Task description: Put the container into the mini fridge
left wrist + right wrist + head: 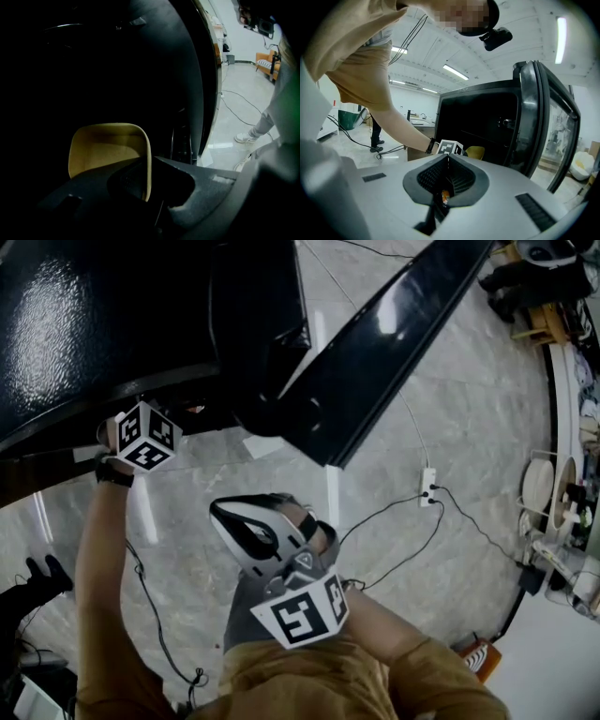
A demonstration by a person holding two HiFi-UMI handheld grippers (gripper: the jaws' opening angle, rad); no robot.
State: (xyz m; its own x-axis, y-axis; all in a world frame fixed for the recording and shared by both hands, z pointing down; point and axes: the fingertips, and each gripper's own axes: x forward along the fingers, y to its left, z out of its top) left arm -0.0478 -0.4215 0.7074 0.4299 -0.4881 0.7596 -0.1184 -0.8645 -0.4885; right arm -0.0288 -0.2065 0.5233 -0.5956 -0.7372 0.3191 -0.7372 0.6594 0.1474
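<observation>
Grey veined stone floor [450, 427] carries a glossy black mini fridge [94, 315], whose black glass-fronted door [394, 334] stands swung wide open. The left gripper [149, 187] reaches into the fridge's dark opening, its jaws pinched onto one side wall of a pale yellow, rounded-rectangular plastic container [105, 147], so that this wall is seen edge-on between them. The right gripper [446, 161] waits outside the fridge, in front of the opening, with its jaws together on nothing.

Progress, as judged: the door is open and the container is at the mouth of the fridge or just inside it, on the side away from the door. Left to do are setting it down, releasing it and drawing the gripper out. Whether the container touches a shelf cannot be told in the dark interior.

Orientation: the container's open mouth faces back out of the fridge toward the left gripper and somewhat upward, so its base points inward. Its long axis seems to run across the opening, though the lower part is hidden.
</observation>
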